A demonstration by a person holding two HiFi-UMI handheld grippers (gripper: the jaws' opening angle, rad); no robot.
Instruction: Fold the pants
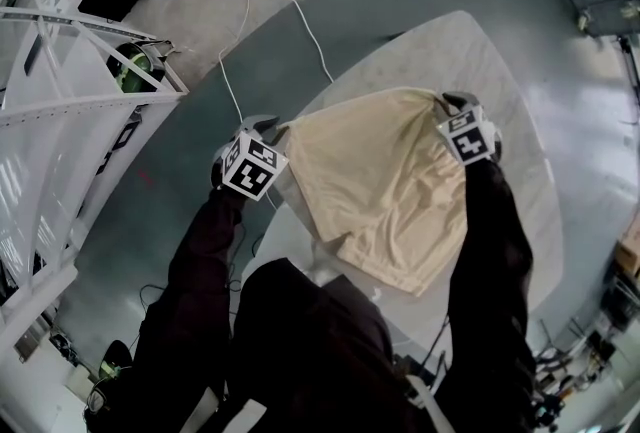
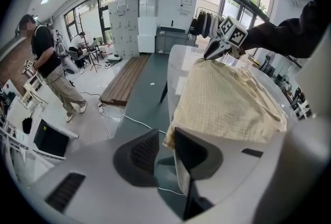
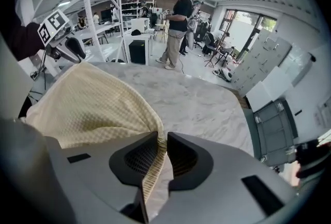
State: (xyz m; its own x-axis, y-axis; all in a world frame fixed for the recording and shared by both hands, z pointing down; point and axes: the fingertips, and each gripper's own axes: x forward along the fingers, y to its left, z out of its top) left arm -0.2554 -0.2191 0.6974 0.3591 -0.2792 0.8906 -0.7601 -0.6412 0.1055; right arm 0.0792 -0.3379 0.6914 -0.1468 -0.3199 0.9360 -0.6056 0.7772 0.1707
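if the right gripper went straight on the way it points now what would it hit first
Past the pants pinched in the right gripper, the marble tabletop lies straight ahead; it would probably meet that first, though how far off is unclear.

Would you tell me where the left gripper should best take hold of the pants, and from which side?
Probably the corner of the pants at the left gripper, mirroring the one the right gripper pinches. Come from the outer left, jaws astride the edge: the cloth there is thin, raised off the table, and lies against one jaw.
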